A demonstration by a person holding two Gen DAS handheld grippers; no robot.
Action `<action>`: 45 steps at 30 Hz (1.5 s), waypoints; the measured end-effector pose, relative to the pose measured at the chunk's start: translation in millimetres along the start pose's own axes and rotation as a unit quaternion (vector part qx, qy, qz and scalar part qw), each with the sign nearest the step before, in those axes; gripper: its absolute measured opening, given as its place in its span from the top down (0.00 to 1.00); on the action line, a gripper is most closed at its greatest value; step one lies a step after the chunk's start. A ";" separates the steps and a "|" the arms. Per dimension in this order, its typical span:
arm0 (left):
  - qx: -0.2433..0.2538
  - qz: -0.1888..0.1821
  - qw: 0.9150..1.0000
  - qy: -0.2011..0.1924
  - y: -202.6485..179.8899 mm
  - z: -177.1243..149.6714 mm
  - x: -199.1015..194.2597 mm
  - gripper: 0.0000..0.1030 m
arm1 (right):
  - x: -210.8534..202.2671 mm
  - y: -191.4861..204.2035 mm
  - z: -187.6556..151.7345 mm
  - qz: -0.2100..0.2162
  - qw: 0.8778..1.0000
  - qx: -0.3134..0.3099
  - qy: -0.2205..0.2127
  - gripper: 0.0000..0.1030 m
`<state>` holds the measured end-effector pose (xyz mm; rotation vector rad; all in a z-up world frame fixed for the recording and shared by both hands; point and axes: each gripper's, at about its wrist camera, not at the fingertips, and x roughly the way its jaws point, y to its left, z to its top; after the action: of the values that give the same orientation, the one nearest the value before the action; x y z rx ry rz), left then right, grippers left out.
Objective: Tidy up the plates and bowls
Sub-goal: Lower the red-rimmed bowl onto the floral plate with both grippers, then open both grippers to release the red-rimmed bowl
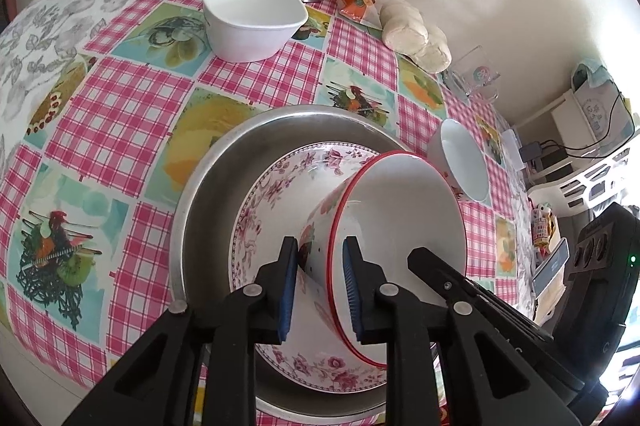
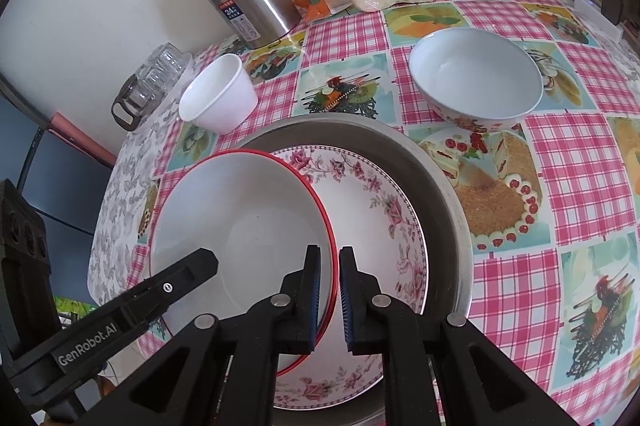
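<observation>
Both grippers straddle the rim of the red-rimmed white bowl [image 2: 248, 226], tilted over the floral plate [image 2: 384, 226] in the steel pan [image 2: 444, 182] near the table's front edge. The left gripper [image 1: 320, 282] and right gripper [image 2: 329, 290] stand narrowly parted; pad contact looks loose, possibly released.

Red-rimmed bowl [image 2: 240, 226], white inside, tilted in floral plate [image 2: 380, 226]; plate nested in metal pan [image 2: 440, 170] near counter's front edge. White square bowl [image 2: 218, 94] upright toward back-left. Pale bowl with fruit print [image 2: 476, 78] upright toward back-right.
</observation>
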<state>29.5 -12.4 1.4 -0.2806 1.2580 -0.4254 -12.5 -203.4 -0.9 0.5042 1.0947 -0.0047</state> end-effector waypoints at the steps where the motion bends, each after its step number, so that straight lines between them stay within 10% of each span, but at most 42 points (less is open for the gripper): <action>1: -0.001 -0.001 1.000 0.000 -0.1 0.2 0.2 0.79 | 0.3 1.0 0.2 -0.001 1.000 -0.001 0.000 0.87; 45: -0.006 -0.007 1.000 -0.029 3.6 5.7 -16.1 0.75 | -27.4 6.8 7.5 0.011 0.999 -0.006 -0.049 0.78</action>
<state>31.6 -2.1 15.2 -0.3103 1.2026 -0.4196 -17.4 -206.9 27.7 0.5009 0.9917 -0.0038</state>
